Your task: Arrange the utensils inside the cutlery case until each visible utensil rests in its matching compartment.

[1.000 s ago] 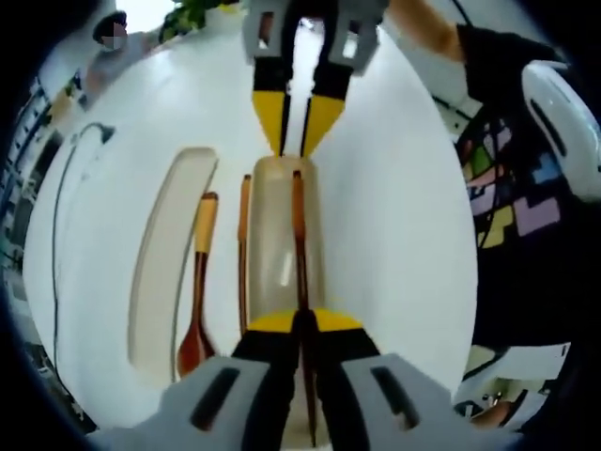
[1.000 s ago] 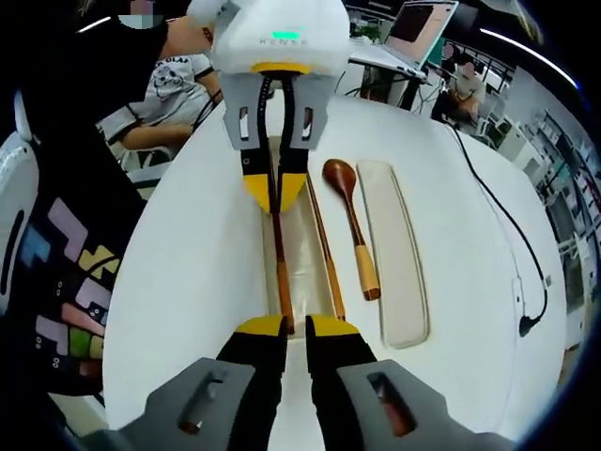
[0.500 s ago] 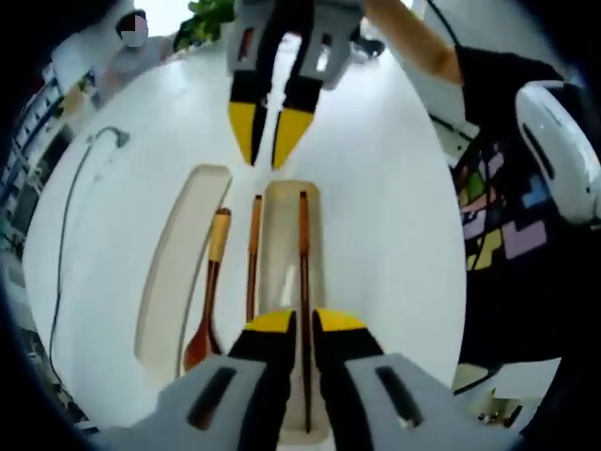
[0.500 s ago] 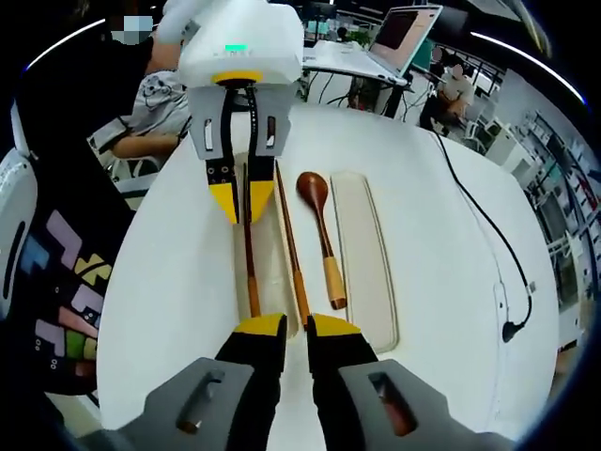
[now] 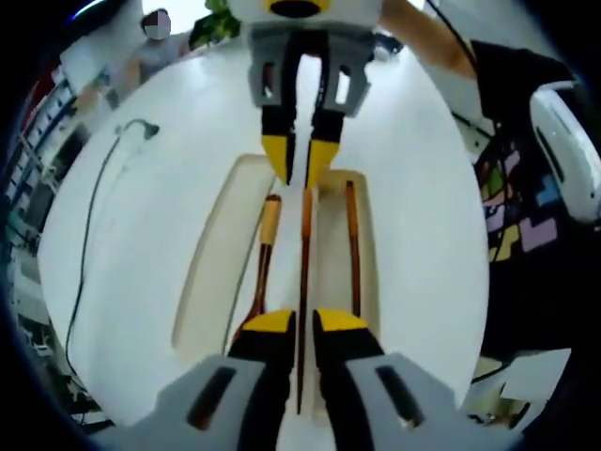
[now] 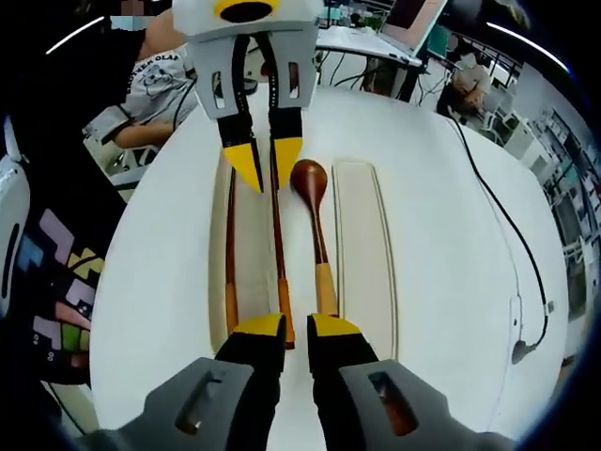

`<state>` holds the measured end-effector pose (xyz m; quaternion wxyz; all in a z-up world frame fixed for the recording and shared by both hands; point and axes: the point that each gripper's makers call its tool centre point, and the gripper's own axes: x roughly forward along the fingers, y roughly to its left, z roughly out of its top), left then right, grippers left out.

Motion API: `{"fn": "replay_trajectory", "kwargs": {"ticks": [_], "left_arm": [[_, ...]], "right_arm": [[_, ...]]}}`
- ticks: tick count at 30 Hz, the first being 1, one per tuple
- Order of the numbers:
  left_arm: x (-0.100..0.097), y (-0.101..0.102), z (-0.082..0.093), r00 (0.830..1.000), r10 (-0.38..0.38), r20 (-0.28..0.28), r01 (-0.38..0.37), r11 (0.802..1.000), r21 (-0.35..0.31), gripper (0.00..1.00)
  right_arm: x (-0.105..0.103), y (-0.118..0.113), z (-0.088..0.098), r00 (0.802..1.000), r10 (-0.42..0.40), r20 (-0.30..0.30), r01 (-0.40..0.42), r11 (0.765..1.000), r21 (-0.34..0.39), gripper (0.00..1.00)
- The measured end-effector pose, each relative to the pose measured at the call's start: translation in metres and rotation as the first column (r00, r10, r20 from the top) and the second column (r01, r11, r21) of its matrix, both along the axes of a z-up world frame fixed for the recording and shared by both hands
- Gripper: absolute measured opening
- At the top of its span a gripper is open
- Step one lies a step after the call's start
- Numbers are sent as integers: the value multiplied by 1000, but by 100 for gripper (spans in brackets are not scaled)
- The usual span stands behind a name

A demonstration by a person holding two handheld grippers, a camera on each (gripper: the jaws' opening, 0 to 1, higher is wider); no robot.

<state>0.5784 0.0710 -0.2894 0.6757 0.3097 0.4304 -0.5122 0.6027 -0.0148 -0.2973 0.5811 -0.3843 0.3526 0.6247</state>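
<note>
The beige cutlery case (image 5: 331, 282) (image 6: 250, 272) lies lengthwise on the white table. One brown chopstick (image 5: 352, 246) (image 6: 229, 246) rests inside it. A second chopstick (image 5: 304, 258) (image 6: 277, 254) lies along the case's edge beside the wooden spoon (image 5: 263, 256) (image 6: 315, 230). My left gripper (image 5: 303, 325) (image 6: 266, 162) is slightly open, and one end of the second chopstick runs between its jaws. My right gripper (image 6: 296, 329) (image 5: 300, 160) is also slightly open, just above the other end. Neither clamps anything.
The case's lid (image 5: 218, 268) (image 6: 364, 246) lies flat beyond the spoon. A black cable (image 5: 89, 221) (image 6: 507, 235) trails over the table on that side. A person in a patterned black shirt (image 5: 512, 202) stands at the table's edge, and other people sit behind.
The left gripper has let go of the chopstick now lying in the case. Both grippers have shifted sideways to the second chopstick, and the right gripper's jaws have narrowed.
</note>
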Motion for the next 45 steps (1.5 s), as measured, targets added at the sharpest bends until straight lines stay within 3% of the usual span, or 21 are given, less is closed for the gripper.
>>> {"fn": "replay_trajectory", "kwargs": {"ticks": [16, 23, 33, 45], "left_arm": [[3, 9, -24, 995, -37, -88, 40, 999, 28, 7], [4, 12, -30, 994, -46, -100, 49, 998, 35, 7], [0, 12, -34, 992, -71, -100, 76, 996, 48, 8], [1, 12, -36, 994, -67, -89, 72, 996, 53, 6]], "right_arm": [[1, 7, -19, 996, 60, -73, -64, 996, -55, 8], [-2, 6, -25, 992, 74, -104, -83, 993, -81, 9], [16, 15, -23, 990, 84, -111, -95, 991, -98, 11], [-1, 12, -18, 992, 77, -104, -89, 990, -111, 11]]}}
